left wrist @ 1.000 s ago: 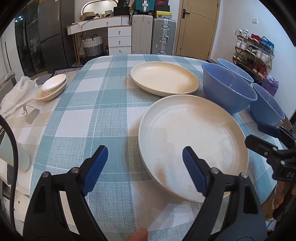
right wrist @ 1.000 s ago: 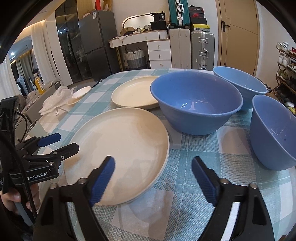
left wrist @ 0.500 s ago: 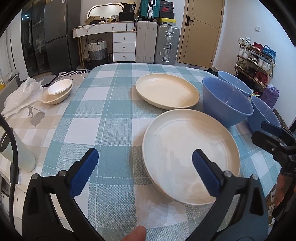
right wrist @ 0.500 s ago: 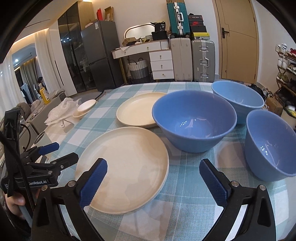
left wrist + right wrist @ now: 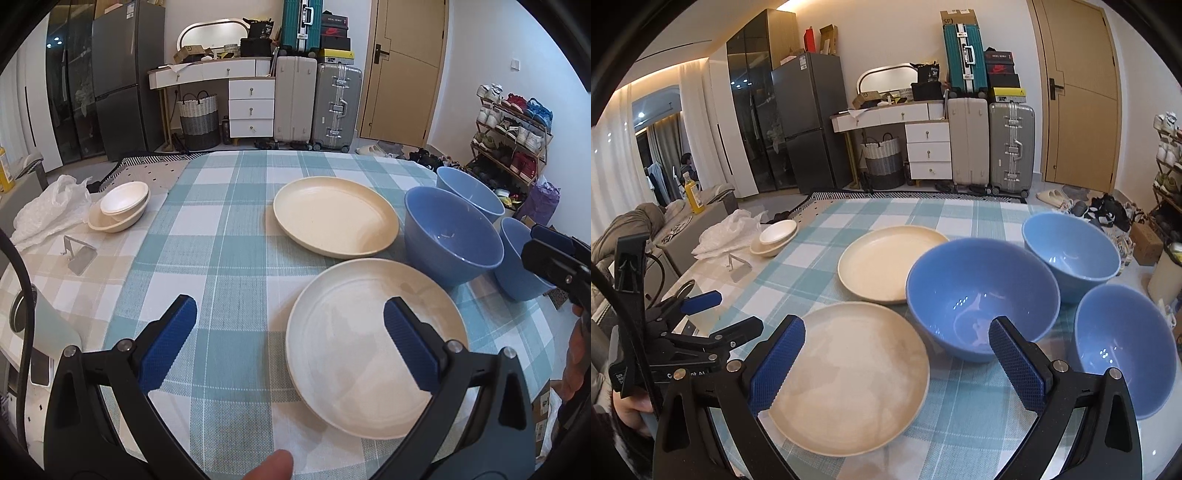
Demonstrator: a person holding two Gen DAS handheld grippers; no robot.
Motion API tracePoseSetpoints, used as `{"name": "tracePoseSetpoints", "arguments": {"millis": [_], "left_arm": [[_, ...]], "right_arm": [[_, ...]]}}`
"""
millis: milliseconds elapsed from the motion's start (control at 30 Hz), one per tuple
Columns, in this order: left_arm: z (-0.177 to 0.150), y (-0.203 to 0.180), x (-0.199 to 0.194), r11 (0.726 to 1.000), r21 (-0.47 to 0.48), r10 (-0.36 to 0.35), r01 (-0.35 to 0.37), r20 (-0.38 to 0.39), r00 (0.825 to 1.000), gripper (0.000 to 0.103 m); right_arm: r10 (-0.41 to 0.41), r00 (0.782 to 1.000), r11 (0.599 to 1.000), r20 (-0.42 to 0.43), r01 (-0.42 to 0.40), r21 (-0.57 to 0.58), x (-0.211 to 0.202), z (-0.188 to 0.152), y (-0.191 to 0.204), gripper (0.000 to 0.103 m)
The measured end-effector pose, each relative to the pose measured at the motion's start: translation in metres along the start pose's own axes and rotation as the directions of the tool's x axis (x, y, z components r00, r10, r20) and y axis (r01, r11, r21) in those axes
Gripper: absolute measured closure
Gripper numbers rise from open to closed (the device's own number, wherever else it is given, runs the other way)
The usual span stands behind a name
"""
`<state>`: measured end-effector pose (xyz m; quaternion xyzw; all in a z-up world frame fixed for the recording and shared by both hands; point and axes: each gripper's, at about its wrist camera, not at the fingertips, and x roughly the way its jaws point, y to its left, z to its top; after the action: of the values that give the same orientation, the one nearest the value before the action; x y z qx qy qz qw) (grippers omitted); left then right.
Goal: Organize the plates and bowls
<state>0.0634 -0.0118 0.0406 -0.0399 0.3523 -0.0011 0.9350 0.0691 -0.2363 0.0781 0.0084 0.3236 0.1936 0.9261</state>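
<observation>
Step in hand: approach, nothing yet gripped; plates and bowls all lay unstacked.
Left gripper (image 5: 290,341): jaws spread wide, empty, above the checked teal tablecloth (image 5: 221,266).
Near cream round plate (image 5: 373,325): just ahead and right of the left gripper, flat on the cloth.
Far cream round plate (image 5: 334,219): further ahead, apart from the near one.
Right gripper (image 5: 895,360): jaws wide apart, empty.
Three blue plastic bowls (image 5: 979,295): ahead and right of the right gripper.
Next move, judged: close on the near plate's rim and stack it on the far plate.

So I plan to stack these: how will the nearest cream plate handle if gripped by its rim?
The near cream plate looks rigid and smooth, so probably slippery. Its low rim lies almost flat on the tablecloth, likely hard to get under.
</observation>
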Motion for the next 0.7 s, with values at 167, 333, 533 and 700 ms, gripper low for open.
{"name": "tracePoseSetpoints", "arguments": {"millis": [167, 333, 533, 700], "left_arm": [[0.016, -0.006, 0.0, 1.0, 0.009, 0.0, -0.001, 0.01, 1.0, 0.002], [0.029, -0.011, 0.004, 1.0, 0.019, 0.004, -0.005, 0.013, 1.0, 0.002], [0.043, -0.013, 0.012, 1.0, 0.017, 0.006, -0.006, 0.002, 1.0, 0.002], [0.056, -0.013, 0.021, 1.0, 0.013, 0.009, -0.009, -0.007, 1.0, 0.002]], "right_arm": [[0.015, 1.0, 1.0, 0.011, -0.015, -0.019, -0.005, 0.015, 0.0, 0.001], [0.026, 0.999, 0.999, 0.023, -0.026, -0.026, -0.01, 0.035, -0.005, 0.001], [0.04, 0.999, 0.999, 0.025, -0.04, -0.019, -0.01, 0.059, -0.014, 0.001], [0.03, 0.999, 0.999, 0.018, -0.029, -0.033, -0.002, 0.08, -0.019, 0.001]]}}
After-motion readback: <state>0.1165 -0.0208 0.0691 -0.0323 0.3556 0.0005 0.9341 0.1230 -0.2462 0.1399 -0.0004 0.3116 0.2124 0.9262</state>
